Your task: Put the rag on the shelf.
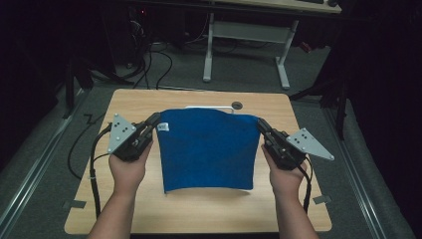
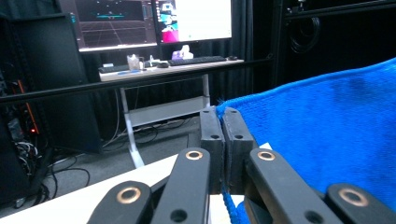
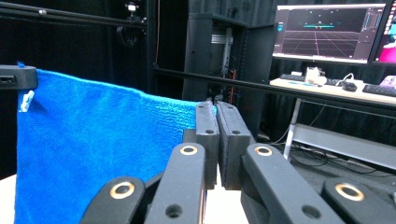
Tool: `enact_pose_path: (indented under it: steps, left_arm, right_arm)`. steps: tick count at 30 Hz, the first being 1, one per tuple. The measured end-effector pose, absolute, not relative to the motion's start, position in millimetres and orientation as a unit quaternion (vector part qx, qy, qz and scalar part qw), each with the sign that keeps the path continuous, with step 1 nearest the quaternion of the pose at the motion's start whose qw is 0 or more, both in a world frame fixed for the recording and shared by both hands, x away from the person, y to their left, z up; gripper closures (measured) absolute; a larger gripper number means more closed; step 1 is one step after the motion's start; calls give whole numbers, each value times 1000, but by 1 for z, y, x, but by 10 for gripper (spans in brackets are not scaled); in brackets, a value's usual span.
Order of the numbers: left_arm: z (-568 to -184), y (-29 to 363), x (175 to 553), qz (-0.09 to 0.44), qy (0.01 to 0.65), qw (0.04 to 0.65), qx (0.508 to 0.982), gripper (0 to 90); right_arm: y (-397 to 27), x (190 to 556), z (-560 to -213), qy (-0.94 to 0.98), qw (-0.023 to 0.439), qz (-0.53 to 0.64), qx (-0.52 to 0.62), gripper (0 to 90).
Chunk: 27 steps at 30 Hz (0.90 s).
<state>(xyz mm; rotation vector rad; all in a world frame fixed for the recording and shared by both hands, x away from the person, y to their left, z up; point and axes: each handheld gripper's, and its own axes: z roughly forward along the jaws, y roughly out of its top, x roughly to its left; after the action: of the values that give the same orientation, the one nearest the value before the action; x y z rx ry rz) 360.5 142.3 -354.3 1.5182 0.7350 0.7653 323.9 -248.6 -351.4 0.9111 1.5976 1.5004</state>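
Note:
A blue cloth [image 1: 206,149] hangs stretched above the wooden table [image 1: 149,102], held up by its two top corners. My left gripper [image 1: 155,120] is shut on its top left corner, beside a small white label [image 1: 163,127]. My right gripper [image 1: 261,124] is shut on its top right corner. In the left gripper view the jaws meet at the gripper's tip [image 2: 225,114], pinching the cloth's [image 2: 327,130] corner. The right gripper view shows its tip [image 3: 216,108] clamped on the cloth's [image 3: 93,135] edge, with the left gripper's jaw [image 3: 16,77] at the far corner. The cloth's lower edge curls just above the tabletop.
A white object [image 1: 209,107] peeks out behind the cloth's top edge, next to a round grommet hole [image 1: 237,105]. Beyond the table stands a white-legged desk [image 1: 246,45] with monitors [image 2: 154,21] and a keyboard [image 2: 196,59]. Cables lie on the grey floor.

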Motion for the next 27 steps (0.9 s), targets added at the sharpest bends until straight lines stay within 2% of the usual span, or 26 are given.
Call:
enact_pose_path:
  steps: [17,27]
  left_arm:
    - [-336,136,375,347,304,595,658,891]
    - [-318,137,400,362,305,573,669,892]
  right_arm:
    - [-261,333,-330,609,393,587,361,887]
    - [-260,349,-324,609,388,585,368,887]
